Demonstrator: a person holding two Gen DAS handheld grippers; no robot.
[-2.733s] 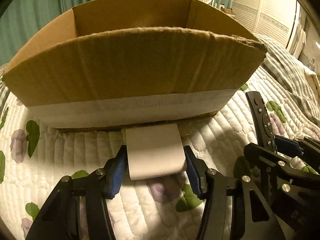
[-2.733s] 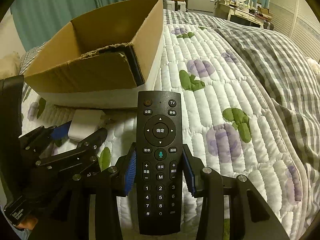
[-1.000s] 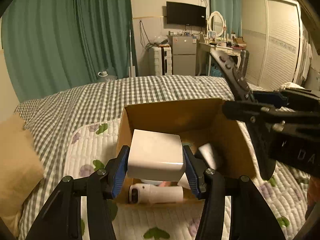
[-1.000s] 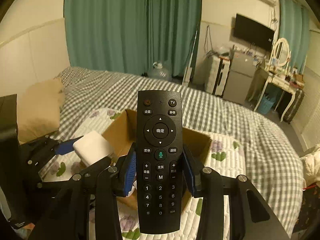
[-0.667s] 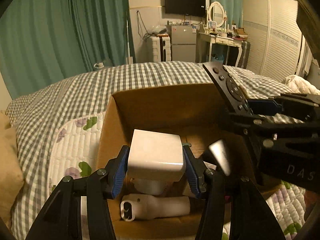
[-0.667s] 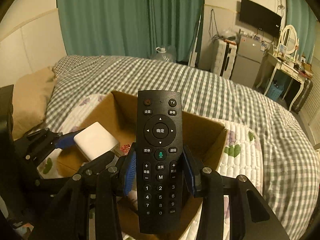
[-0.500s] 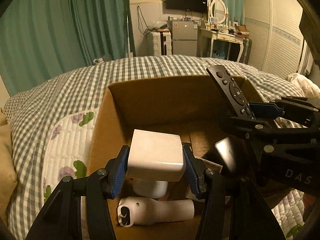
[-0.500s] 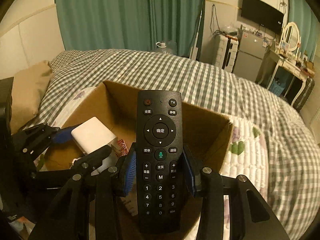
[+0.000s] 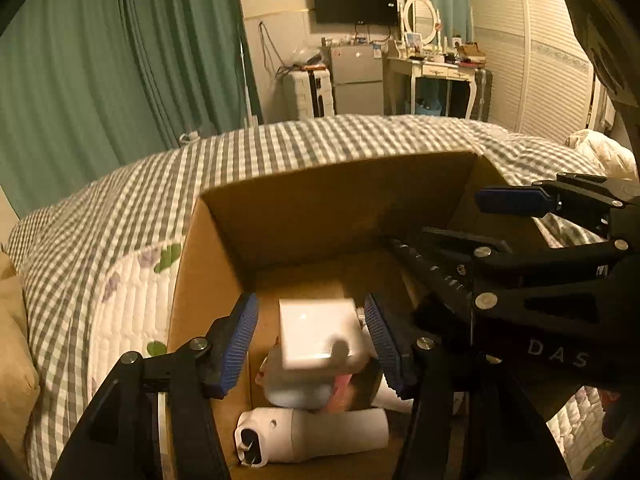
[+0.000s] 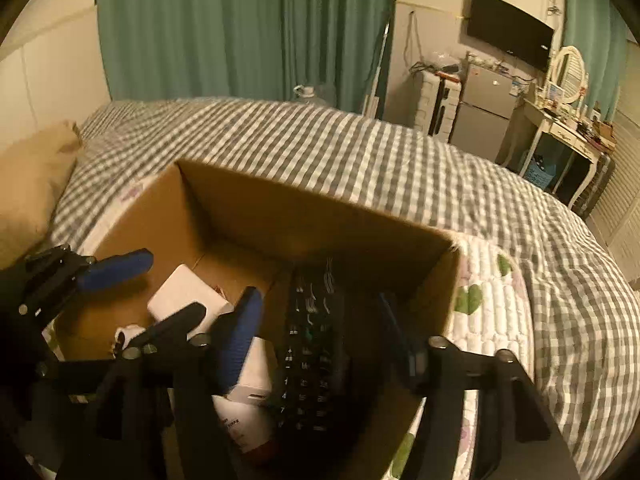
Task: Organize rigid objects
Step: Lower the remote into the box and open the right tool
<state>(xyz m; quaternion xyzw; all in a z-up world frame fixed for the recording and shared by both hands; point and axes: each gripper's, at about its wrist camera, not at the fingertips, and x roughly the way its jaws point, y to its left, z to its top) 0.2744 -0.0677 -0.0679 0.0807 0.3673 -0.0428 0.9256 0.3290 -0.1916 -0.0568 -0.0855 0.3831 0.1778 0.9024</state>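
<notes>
While the white adapter (image 9: 318, 334) sits loose and blurred between the spread blue pads of the left gripper (image 9: 314, 344), touching neither, it lies inside the cardboard box (image 9: 336, 208) above a white cylindrical device (image 9: 312, 434) by the near wall. The black remote (image 10: 312, 344) is likewise free between the parted jaws of the right gripper (image 10: 320, 336), within the box's right half. The box rests on the bed (image 10: 360, 148).

White charger (image 9: 316, 332), black remote (image 10: 310, 344), brown cardboard box (image 9: 340, 208), grey-checked blanket (image 10: 360, 152).
</notes>
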